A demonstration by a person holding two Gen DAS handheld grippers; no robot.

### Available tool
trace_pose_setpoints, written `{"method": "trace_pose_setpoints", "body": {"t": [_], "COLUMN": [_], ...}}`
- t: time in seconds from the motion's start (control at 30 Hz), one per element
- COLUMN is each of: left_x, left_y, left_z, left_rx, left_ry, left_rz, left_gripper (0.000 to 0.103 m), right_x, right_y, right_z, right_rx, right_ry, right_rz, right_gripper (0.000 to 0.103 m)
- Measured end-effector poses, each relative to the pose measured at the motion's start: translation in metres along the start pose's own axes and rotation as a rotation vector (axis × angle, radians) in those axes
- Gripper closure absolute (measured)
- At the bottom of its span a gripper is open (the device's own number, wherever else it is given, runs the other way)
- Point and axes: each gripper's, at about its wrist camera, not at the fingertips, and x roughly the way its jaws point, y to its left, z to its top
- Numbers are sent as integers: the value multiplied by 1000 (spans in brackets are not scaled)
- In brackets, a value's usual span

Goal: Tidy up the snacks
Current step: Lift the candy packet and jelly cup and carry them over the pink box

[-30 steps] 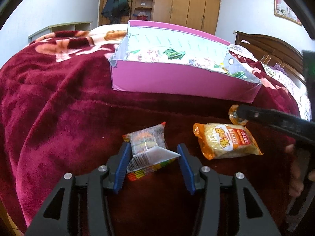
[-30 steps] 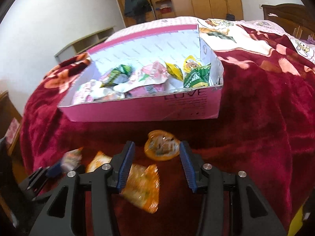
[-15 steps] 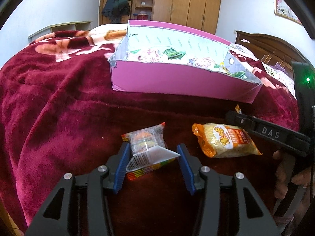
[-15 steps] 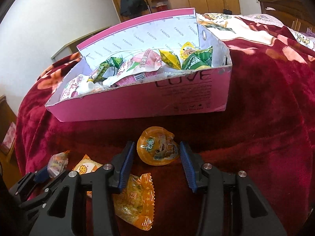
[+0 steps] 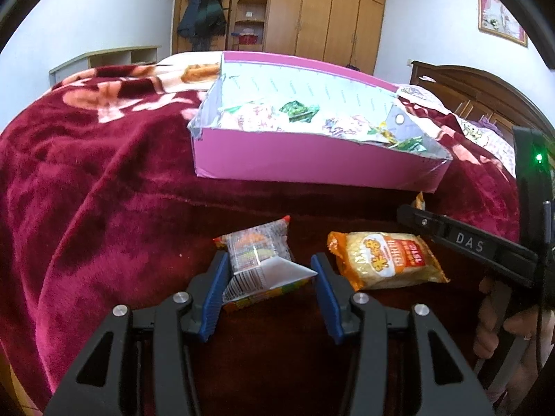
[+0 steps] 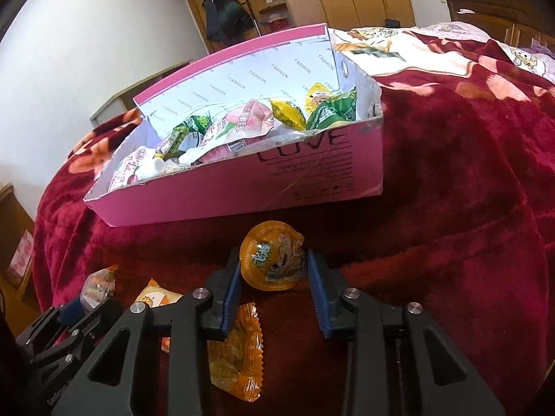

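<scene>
Orange jelly cup point(image 6: 274, 261) sits between right gripper point(image 6: 274, 277) jaws, which are closing, pads at its sides. Left gripper point(image 5: 267, 289) jaws apart around clear snack packet point(image 5: 258, 260). Orange noodle pack point(image 5: 385, 260) right of it. Pink box point(image 6: 242, 187) of snacks far on red blanket point(image 5: 104, 190).
</scene>
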Motion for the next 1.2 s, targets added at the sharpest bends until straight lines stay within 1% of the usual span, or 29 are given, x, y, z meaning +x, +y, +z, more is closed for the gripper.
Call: {"method": "trace_pose_setpoints", "body": {"t": [0.5,0.6,0.7,0.87,0.9,0.97,1.13,1.2], "left_x": [-22,-24,-19,-1,1,5,13,13], "left_y": [-5,-8,-8,-10,-9,-7,0,0], "left_z": [4,4,4,1,1,0,-1,-1], "left_rx": [9,24,33,62,60,52,15,11], "left_ry": [-50,-54,-39,23,28,40,65,62], "left_rz": [-9,2,6,21,24,29,32,32], "left_gripper": [53,53,53,51,50,44,43,45], "right_x": [-43,-51,-55,-53,-53,-52,-48,-47], "right_y": [3,4,7,7,7,7,5,4], "right_z": [-7,-8,-9,-11,-11,-12,-14,-15], "right_rx": [16,11,8,13,11,10,13,16], "right_ry": [-83,-97,-101,-88,-87,-85,-77,-74], "right_rz": [14,22,30,50,52,56,72,75], "right_gripper": [67,67,67,67,67,67,67,67]}}
